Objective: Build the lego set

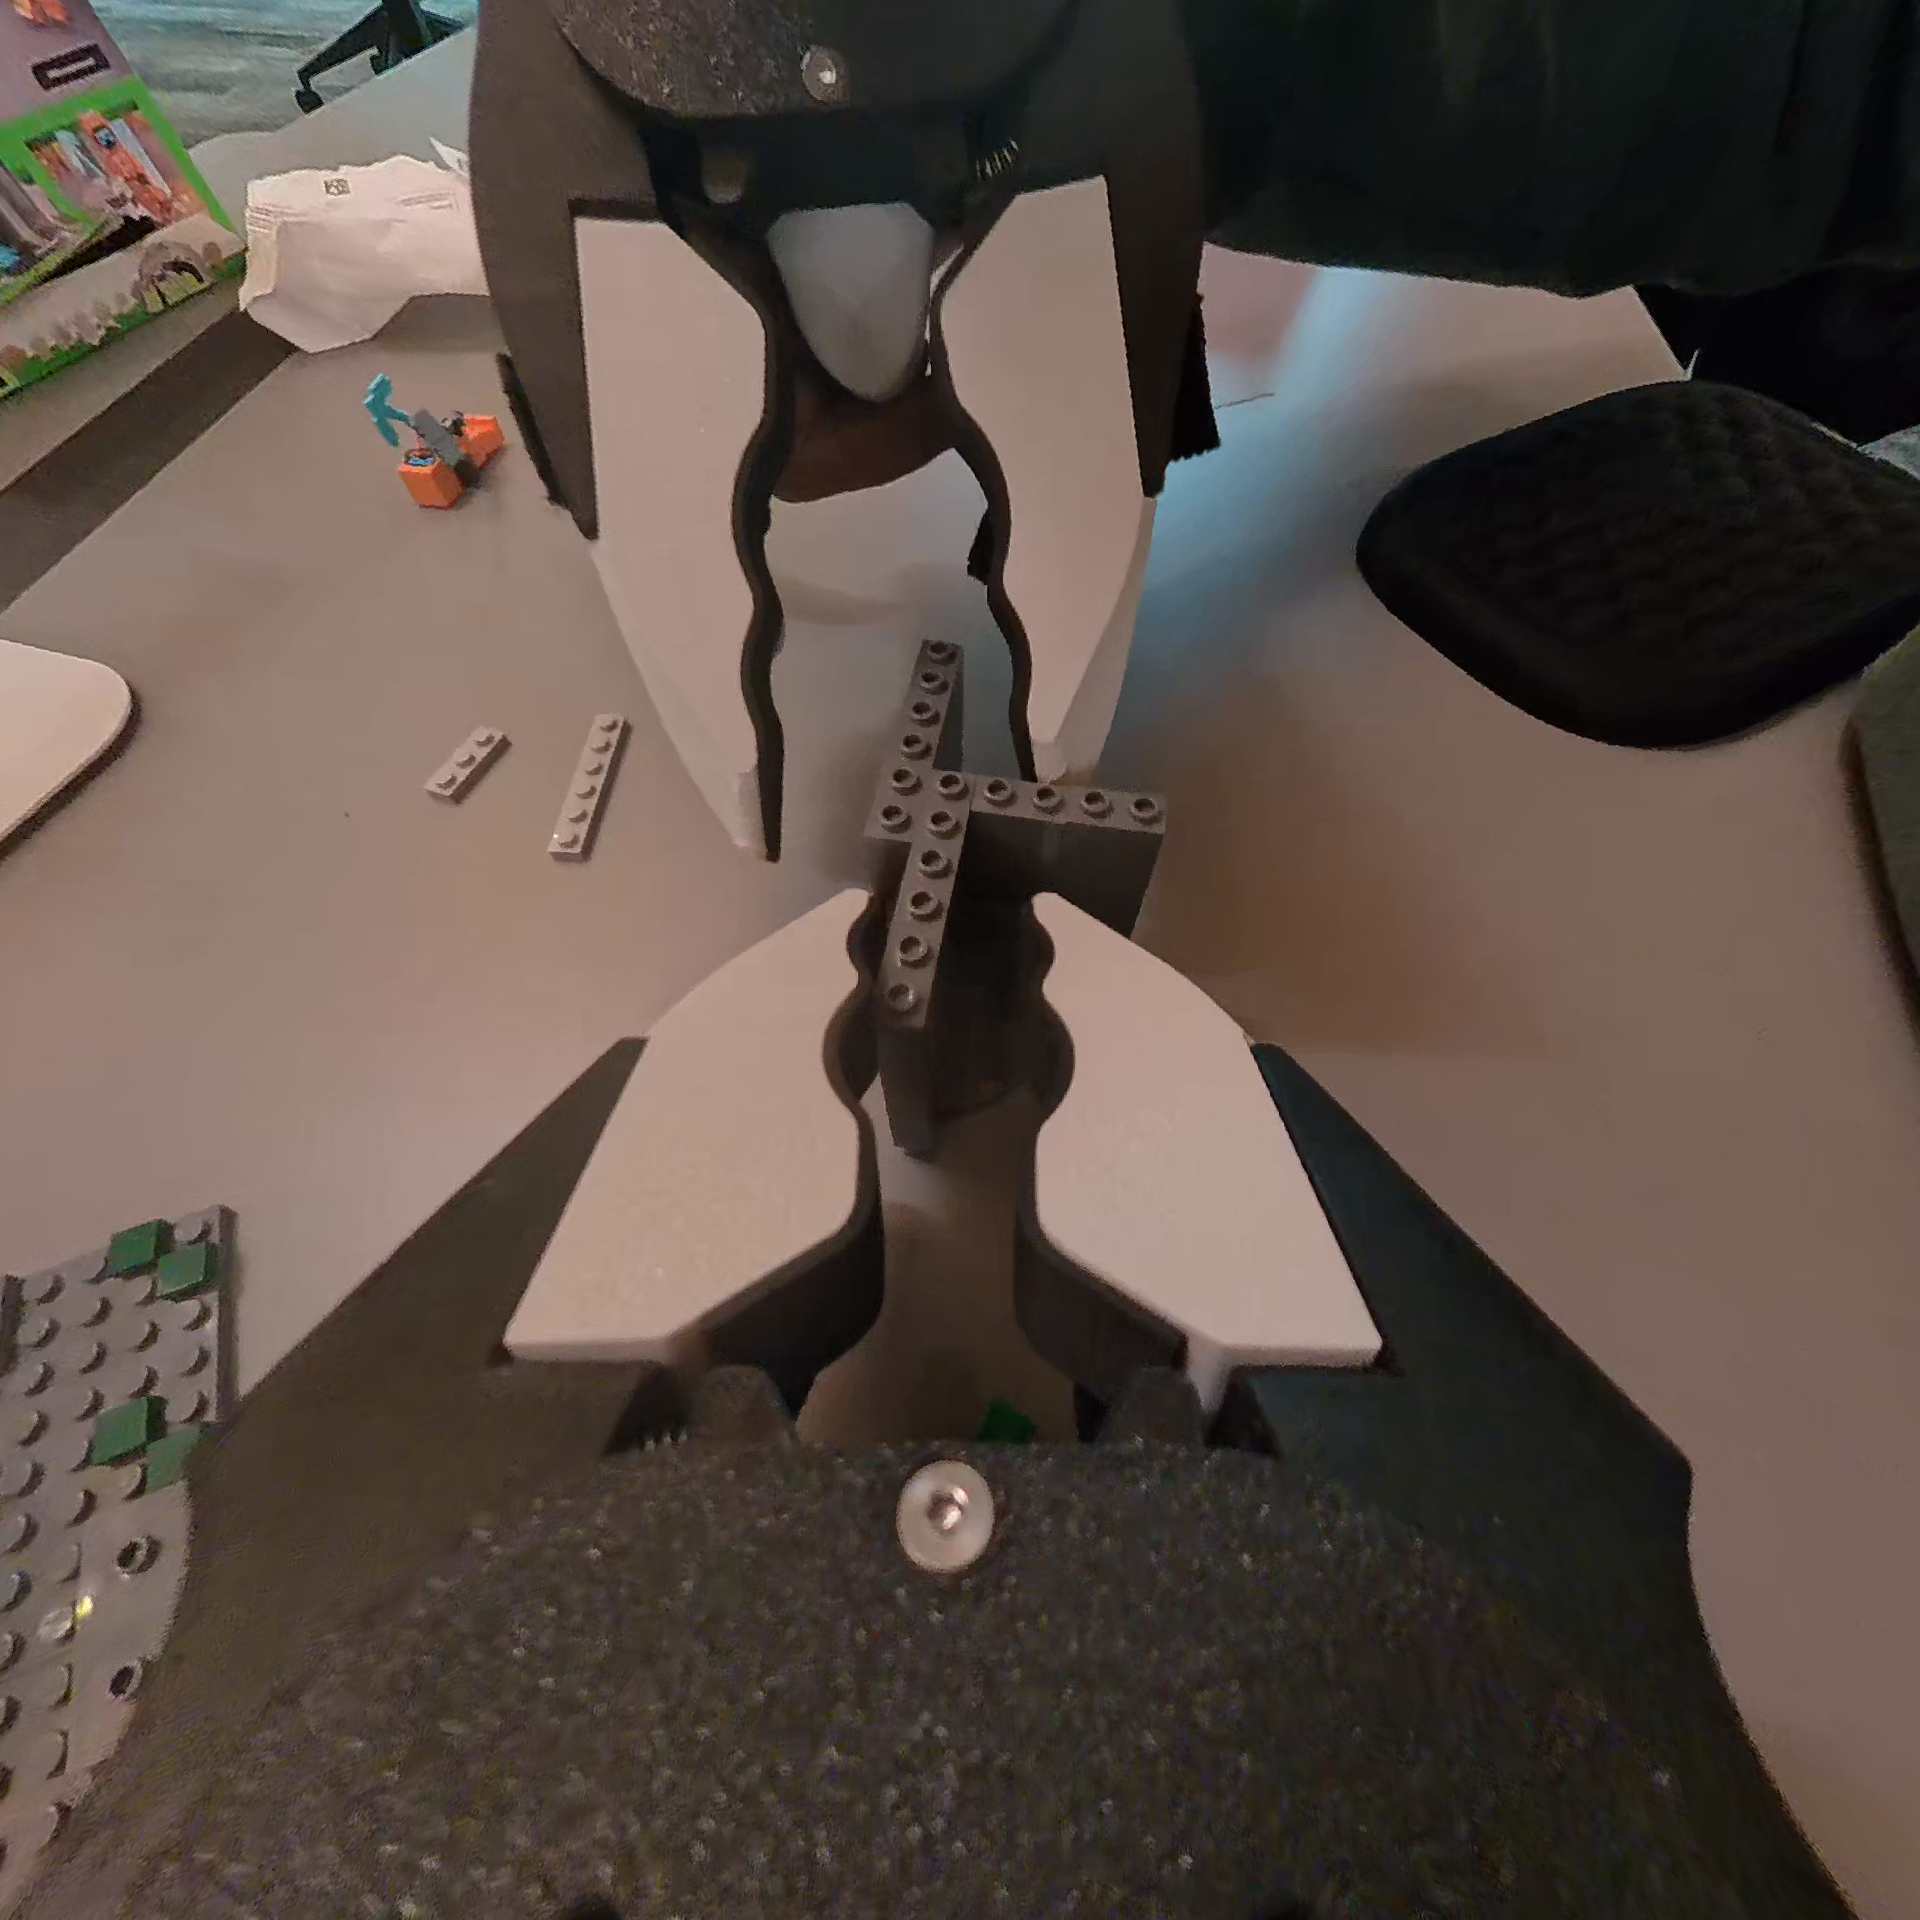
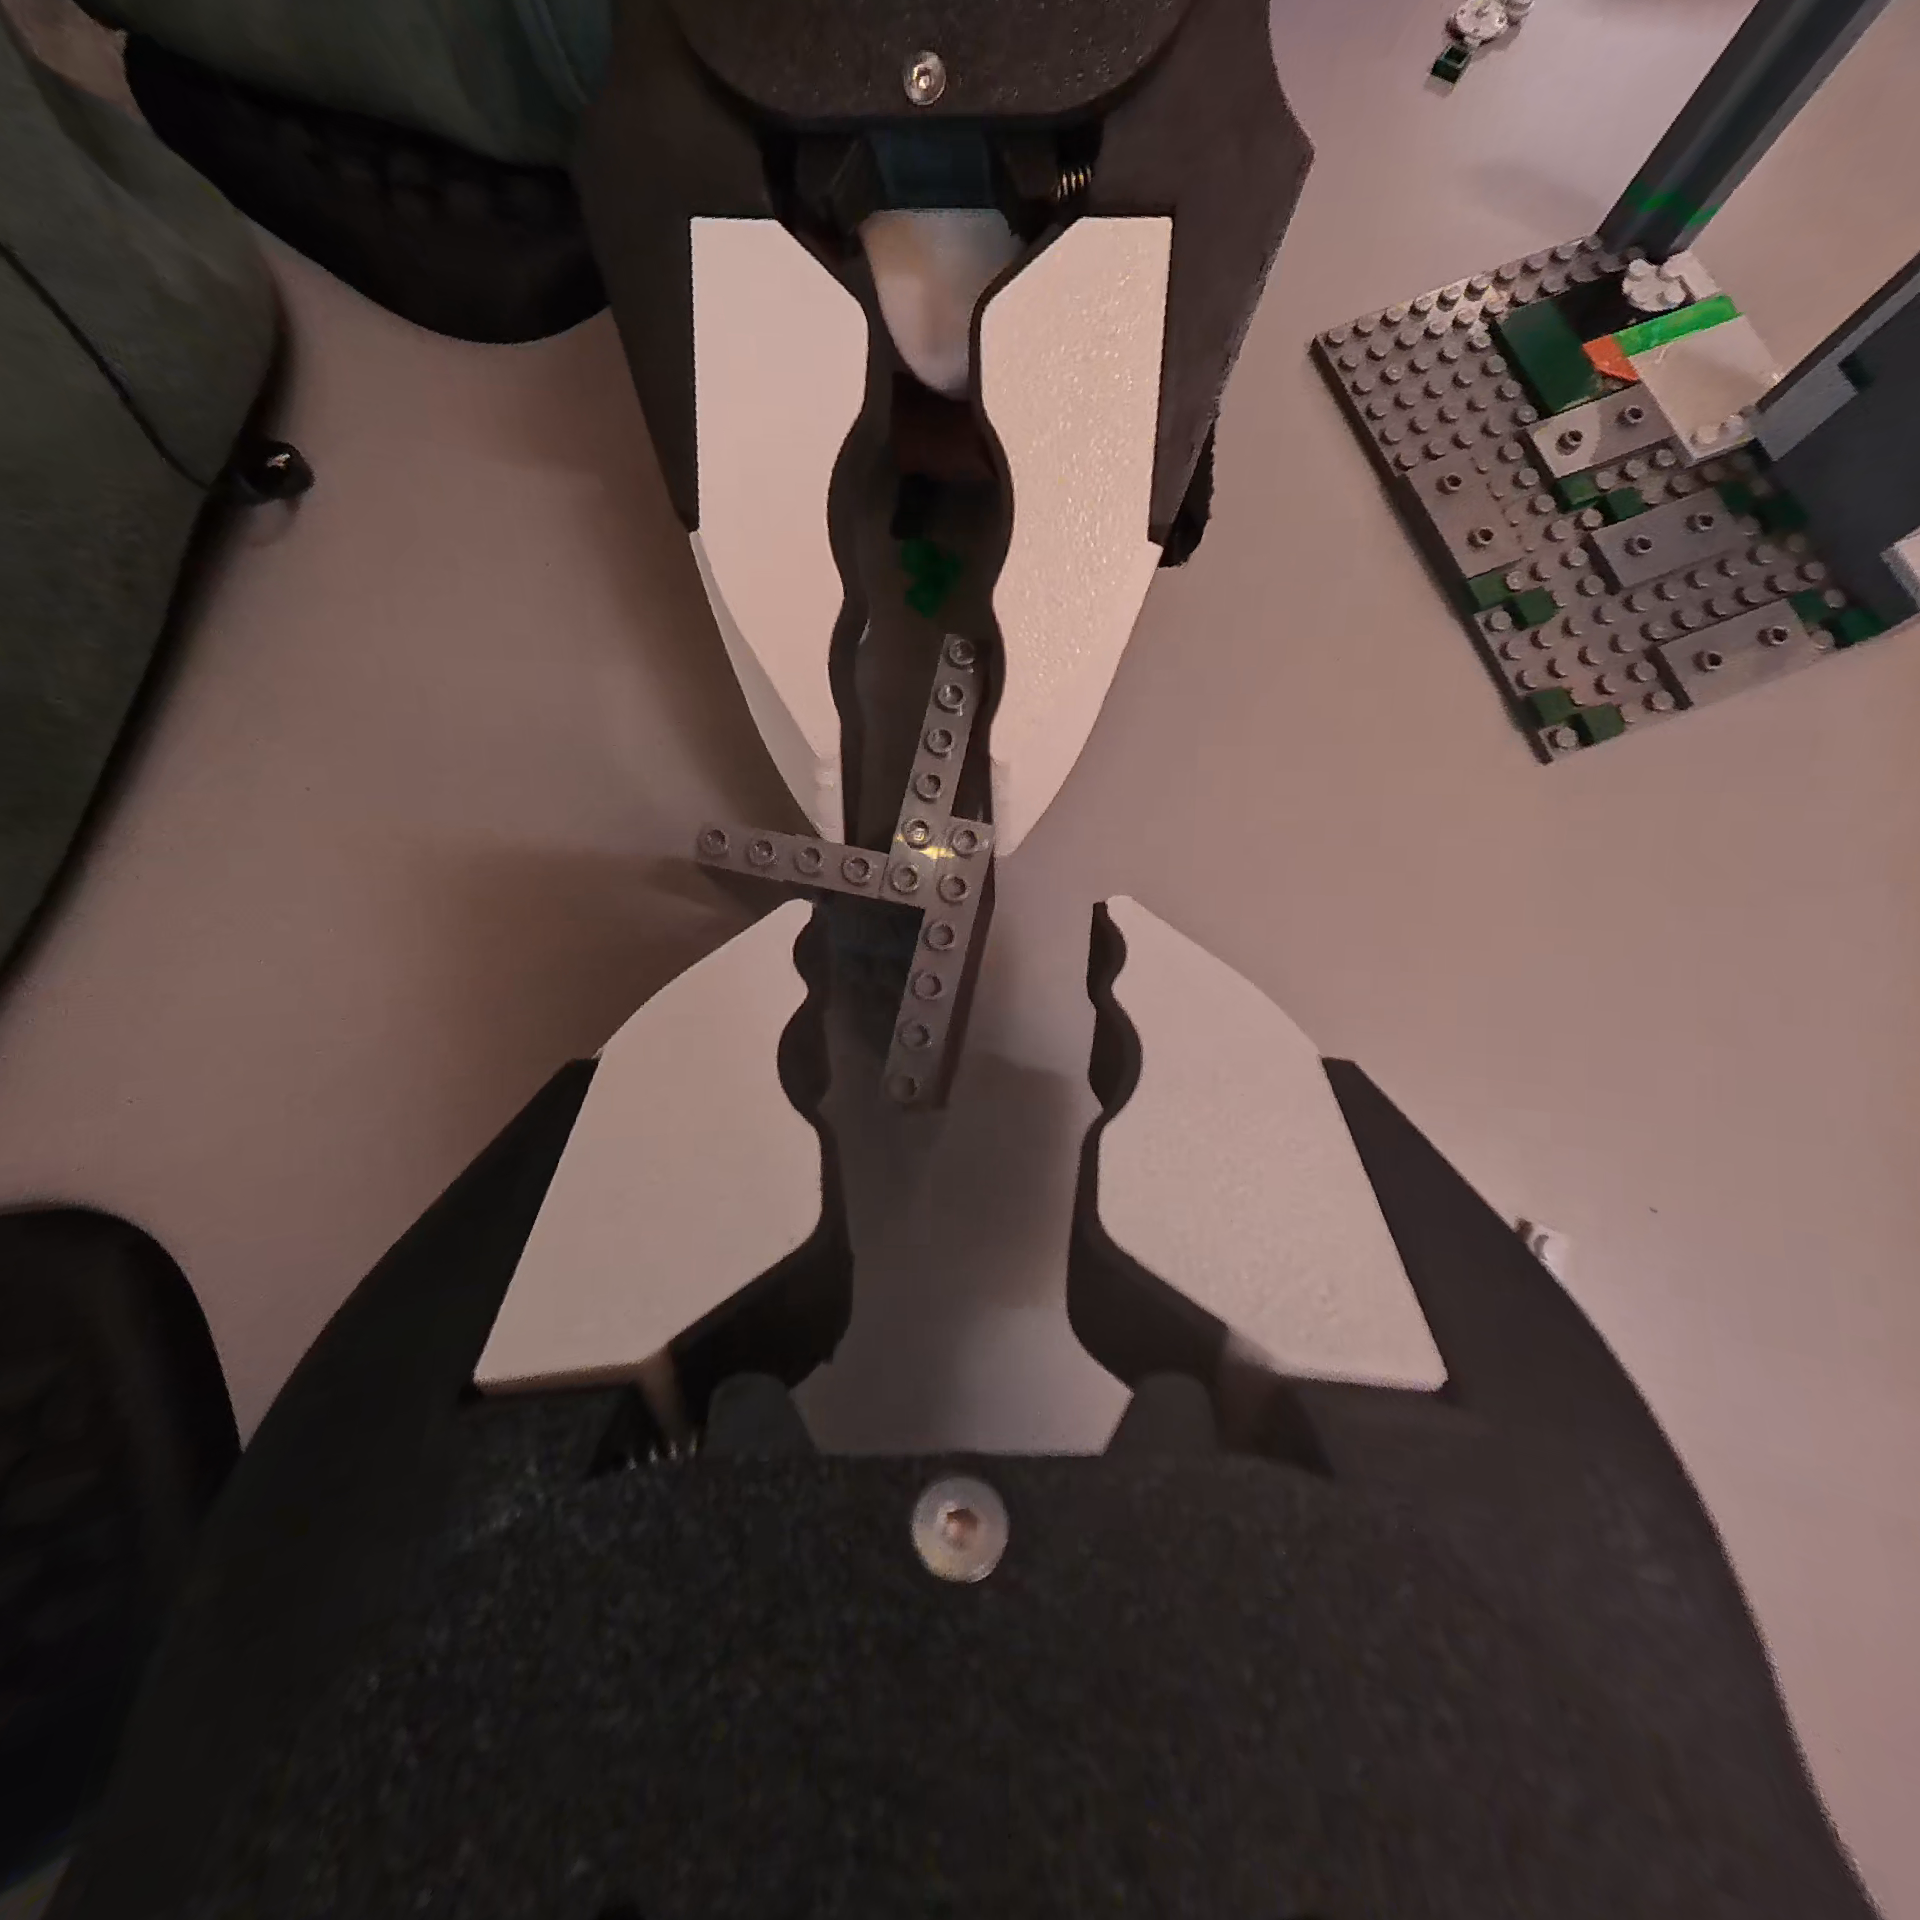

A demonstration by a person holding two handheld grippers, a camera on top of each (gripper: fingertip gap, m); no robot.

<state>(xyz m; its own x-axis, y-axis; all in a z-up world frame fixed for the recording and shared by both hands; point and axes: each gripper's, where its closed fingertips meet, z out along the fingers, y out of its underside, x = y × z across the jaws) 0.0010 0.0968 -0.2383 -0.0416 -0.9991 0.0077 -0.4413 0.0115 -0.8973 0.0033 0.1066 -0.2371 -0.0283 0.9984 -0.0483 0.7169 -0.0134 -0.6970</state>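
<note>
Between the two facing tongs, the left gripper (image 1: 951, 914) pinched one end of the grey cross-shaped brick assembly (image 1: 935, 831) while the right gripper (image 2: 951, 914) stood spread around the other.

Dark grey studded cross-shaped assembly (image 1: 940, 831); grey baseplate (image 2: 1455, 436) dotted with green tiles.

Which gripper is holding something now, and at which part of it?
The left gripper is shut on the grey cross-shaped lego wall piece, clamping the near end of its long arm. The right gripper is open around the piece, not holding it.
</note>
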